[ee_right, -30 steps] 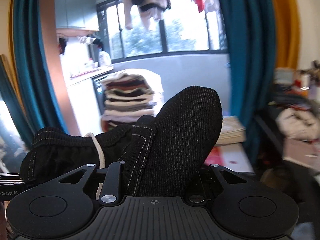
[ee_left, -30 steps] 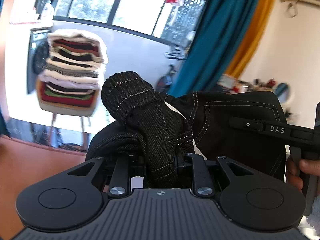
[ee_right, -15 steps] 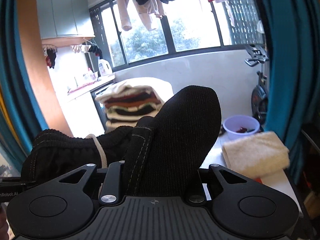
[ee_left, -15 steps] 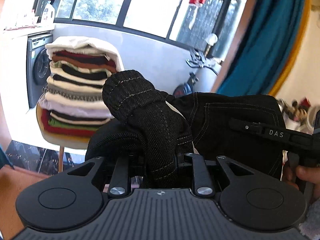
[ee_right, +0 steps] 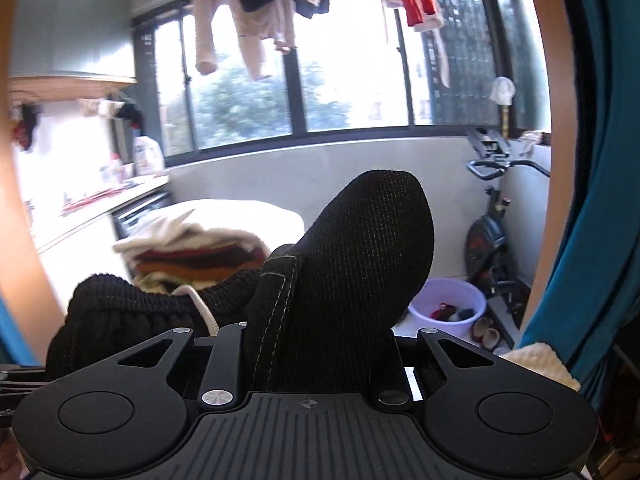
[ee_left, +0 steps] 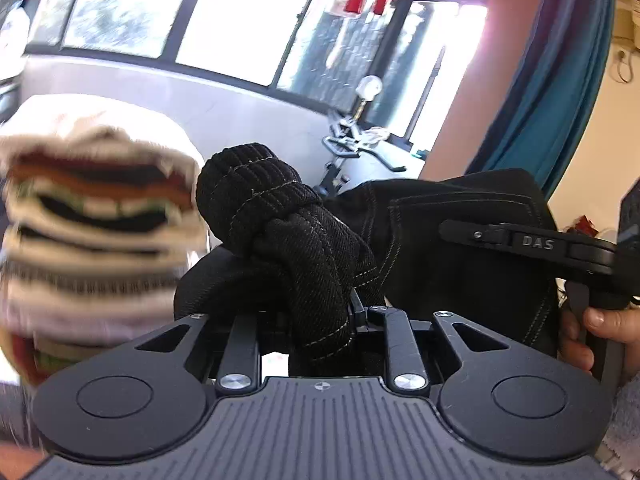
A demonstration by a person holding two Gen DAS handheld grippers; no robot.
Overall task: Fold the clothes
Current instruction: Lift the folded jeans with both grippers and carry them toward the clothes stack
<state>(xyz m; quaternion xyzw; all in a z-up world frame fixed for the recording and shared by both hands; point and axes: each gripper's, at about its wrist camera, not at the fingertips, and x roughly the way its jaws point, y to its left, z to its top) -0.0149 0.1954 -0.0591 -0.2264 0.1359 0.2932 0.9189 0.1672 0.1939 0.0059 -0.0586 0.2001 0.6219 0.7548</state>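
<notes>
Both views have swung toward the balcony since a second ago: the folded stack now fills the left edge of the left wrist view, blurred by motion, and the teal curtain has slid out to the right edge of the right wrist view, uncovering the exercise bike and basin.

The left gripper (ee_left: 320, 320) is clamped on a thick, rolled bunch of the black denim garment with pale contrast stitching (ee_left: 460, 240), its fingers pressed into the twill on either side. The cloth rises ahead of them in a rounded knot. The right gripper (ee_right: 316, 344) is likewise closed on the same garment, where a ribbed, elastic-looking band (ee_right: 132, 312) and a cream drawstring (ee_right: 200, 304) show to its left. The garment hangs in the air between the two tools, resting on no surface. In the left wrist view a person's hand (ee_left: 592, 332) grips the other tool's handle at the right edge.

Ahead stands the tall stack of folded knitwear (ee_right: 208, 248) in cream, red, orange and black, topped with a white piece. Behind it runs a grey half-wall under dark-framed windows, with pale and red clothes hanging on a line (ee_right: 272, 4). A black exercise bike (ee_right: 492, 232) and a lilac plastic basin (ee_right: 452, 304) sit to the right, beside the teal curtain (ee_right: 592, 200).
</notes>
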